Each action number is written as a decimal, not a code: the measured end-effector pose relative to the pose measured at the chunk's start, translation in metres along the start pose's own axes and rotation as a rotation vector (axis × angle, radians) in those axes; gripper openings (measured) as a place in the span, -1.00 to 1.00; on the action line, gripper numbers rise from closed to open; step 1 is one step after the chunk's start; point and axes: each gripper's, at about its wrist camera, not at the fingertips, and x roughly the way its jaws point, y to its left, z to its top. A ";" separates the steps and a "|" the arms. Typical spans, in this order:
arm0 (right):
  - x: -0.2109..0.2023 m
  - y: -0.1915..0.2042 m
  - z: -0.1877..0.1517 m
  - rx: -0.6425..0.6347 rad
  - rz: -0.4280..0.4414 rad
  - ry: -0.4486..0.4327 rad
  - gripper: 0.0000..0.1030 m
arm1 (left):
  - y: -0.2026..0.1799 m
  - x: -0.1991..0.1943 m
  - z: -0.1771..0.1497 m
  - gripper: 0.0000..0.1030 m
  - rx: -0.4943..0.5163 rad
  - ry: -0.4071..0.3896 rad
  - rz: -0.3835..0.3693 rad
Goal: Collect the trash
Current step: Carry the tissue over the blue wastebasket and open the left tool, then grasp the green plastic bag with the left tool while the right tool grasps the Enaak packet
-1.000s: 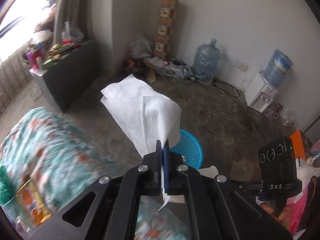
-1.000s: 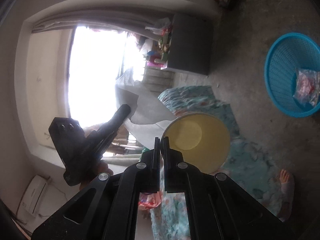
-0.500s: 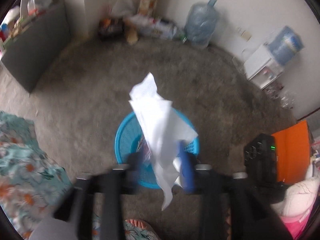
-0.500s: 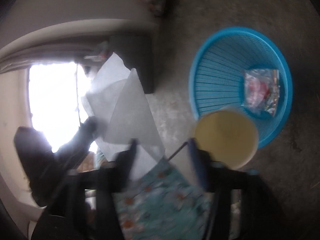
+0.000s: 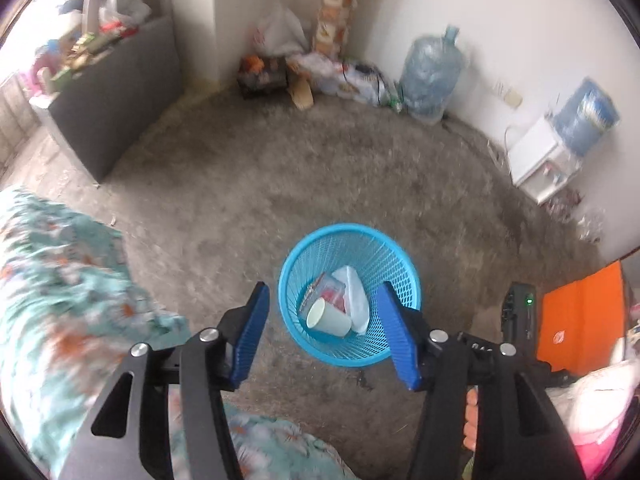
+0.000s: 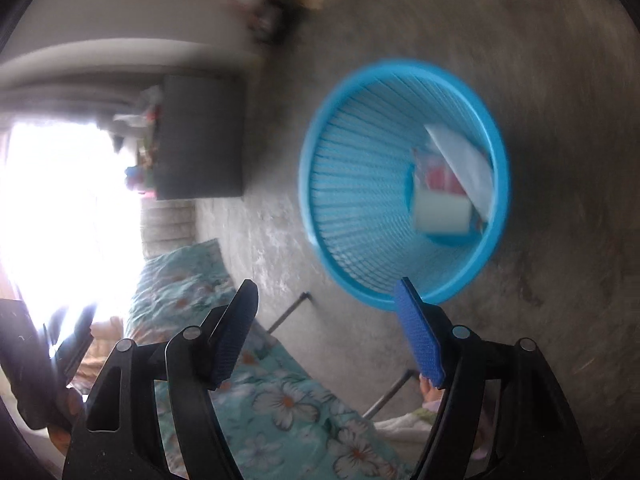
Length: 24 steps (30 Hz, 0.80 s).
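Floor (image 5: 248,184) lies bare and grey all round the blue basket (image 5: 404,276), with lots of room on every side. My bed cover (image 5: 60,288) with flowers comes near the basket on one side, and the dark cabinet (image 5: 116,92) stands well apart by the window. My left hand-held gripper (image 5: 322,334) hangs over the basket's near rim, and its jaws have just been opening, with nothing between them. My right hand-held gripper (image 6: 326,330) hangs by the basket's edge, and its jaws have just been opening too, with nothing between them. A second ago the left one pinched the white tissue (image 5: 356,292) and the right one pinched the paper cup (image 5: 328,317). Now both lie down in the basket, touching, beside a clear wrapper (image 5: 326,290)
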 end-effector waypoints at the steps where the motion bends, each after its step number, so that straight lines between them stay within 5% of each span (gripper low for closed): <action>1: -0.009 0.012 -0.003 -0.035 0.007 -0.018 0.33 | 0.003 -0.012 -0.003 0.12 -0.001 -0.014 0.004; 11: -0.046 0.151 -0.051 -0.382 0.157 0.035 0.32 | 0.058 -0.170 -0.063 0.18 -0.099 -0.168 0.027; 20: -0.019 0.243 -0.126 -0.547 0.295 0.277 0.25 | 0.164 -0.309 -0.135 0.30 -0.276 -0.358 0.182; 24: 0.008 0.279 -0.161 -0.589 0.310 0.406 0.18 | 0.218 -0.332 -0.161 0.34 -0.375 -0.353 0.206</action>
